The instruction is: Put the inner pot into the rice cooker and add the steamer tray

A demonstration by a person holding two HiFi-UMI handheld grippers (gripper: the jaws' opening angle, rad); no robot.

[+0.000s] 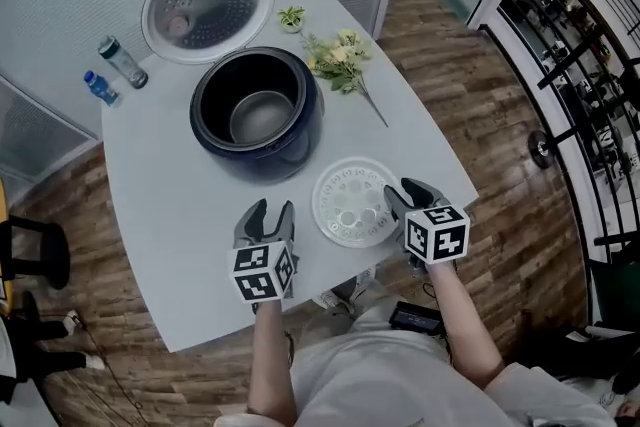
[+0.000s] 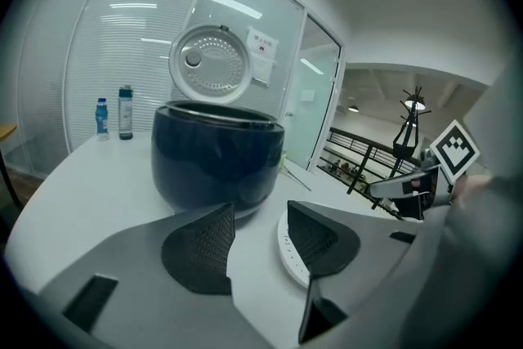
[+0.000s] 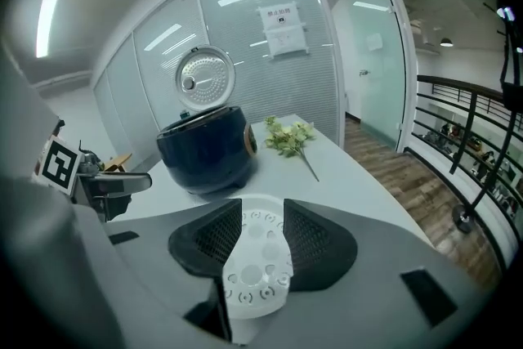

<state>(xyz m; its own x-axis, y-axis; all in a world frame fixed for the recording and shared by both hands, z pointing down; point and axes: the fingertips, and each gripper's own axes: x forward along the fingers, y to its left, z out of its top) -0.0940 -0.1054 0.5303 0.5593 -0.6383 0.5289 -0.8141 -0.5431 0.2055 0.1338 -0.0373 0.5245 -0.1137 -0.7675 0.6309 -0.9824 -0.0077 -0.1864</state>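
— White steamer tray; where does it lie?
— Flat on the desk, near the front edge, just in front of the dark blue rice cooker; the cooker's lid stands open, and the inner pot sits inside the cooker.
— And the right hand-held gripper?
— Its jaws stand apart over the tray's right side; the tray shows between them, yet the pads do not press on it.
— The left hand-held gripper?
— Parted as well, with only bare desk between its jaws; it hangs just beside the tray's left rim and holds nothing.
— Anything else on the desk?
— A sprig of flowers beside the cooker; two bottles at the far left corner.
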